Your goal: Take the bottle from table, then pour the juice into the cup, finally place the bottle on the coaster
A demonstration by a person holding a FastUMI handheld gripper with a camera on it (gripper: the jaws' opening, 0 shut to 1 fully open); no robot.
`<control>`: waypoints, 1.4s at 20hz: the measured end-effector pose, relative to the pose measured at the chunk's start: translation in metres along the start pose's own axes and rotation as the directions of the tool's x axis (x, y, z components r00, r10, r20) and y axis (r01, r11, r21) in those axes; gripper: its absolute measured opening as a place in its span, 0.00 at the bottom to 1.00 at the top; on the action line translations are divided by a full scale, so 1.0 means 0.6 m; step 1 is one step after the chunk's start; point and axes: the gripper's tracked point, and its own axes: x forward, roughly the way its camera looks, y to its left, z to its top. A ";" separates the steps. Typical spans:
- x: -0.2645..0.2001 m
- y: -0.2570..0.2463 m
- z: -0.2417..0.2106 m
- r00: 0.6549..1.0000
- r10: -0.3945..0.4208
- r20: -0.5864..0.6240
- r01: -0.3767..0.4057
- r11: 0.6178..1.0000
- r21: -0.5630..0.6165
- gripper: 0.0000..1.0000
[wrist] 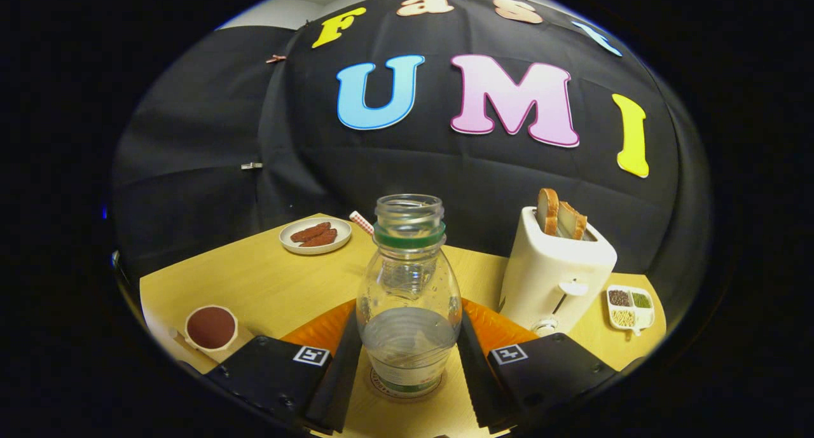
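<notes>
At the far left, a cup (211, 327) holding a dark reddish drink is sitting on a small pale tray near the table (273, 285) edge, well apart from the fingers. Judging by that fill, the pouring step is looking done. Behind it, toward the back of the table, a white plate (315, 236) is carrying a few brown strips of food, with a small red checked item peeking out just beside it.

In the middle, the open, capless bottle (408, 298) is standing upright between the two fingers, its base resting on a round coaster (405, 387) whose printed rim is showing under it. It is holding only a low band of clear-looking liquid. The gripper (407, 362) is flanking the bottle low on its body; the finger pads are lying right against its sides or very nearly so, and I cannot tell whether they are pressing or just letting go. An orange mat (496, 327) is spreading out behind the bottle, partly hidden by the fingers.

To the right, a white toaster (553, 273) is holding two slices of bread (559, 220), and beyond it a small divided dish (629, 307) is holding seeds or grains. Both are standing clear of the bottle's path
</notes>
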 end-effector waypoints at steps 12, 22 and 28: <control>0.015 -0.006 0.002 0.999 -0.018 0.032 0.018 1.000 -0.009 0.81; -0.006 -0.007 0.016 0.997 -0.063 0.041 0.065 0.996 -0.061 0.99; -0.046 -0.006 0.057 0.992 -0.093 0.090 0.099 0.993 -0.069 0.98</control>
